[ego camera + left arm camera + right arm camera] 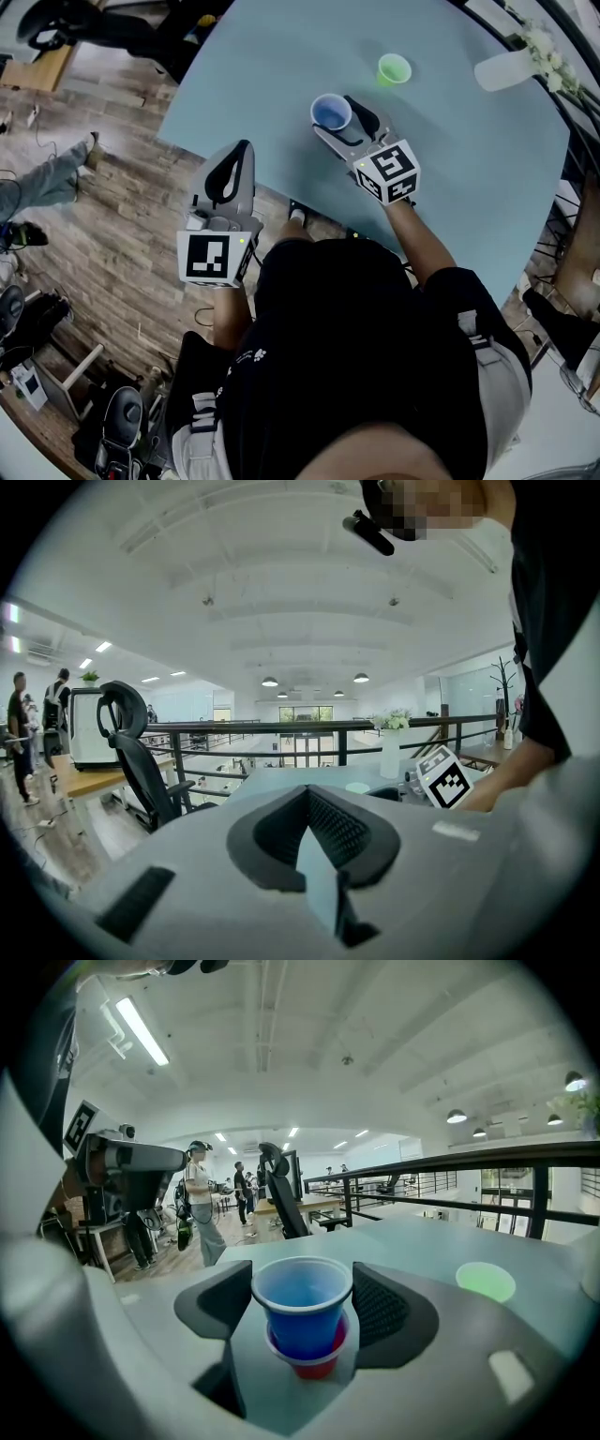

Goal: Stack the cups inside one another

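Note:
A blue cup (300, 1302) sits nested inside a red cup (314, 1361), and both stand between the jaws of my right gripper (302, 1288). The pads meet the blue cup's rim on both sides. In the head view the blue cup (330, 112) is on the pale blue table (450, 150) with the right gripper (343, 123) around it. A green cup (394, 68) stands apart, farther back and to the right; in the right gripper view the green cup (486, 1281) is at the right. My left gripper (234, 167) hovers at the table's near left edge, shut and empty.
A white vase with flowers (506, 67) stands at the table's far right rim. Wooden floor (122, 216) lies left of the table, with an office chair (131, 752) and a railing beyond. People stand by desks (202, 1208) in the background.

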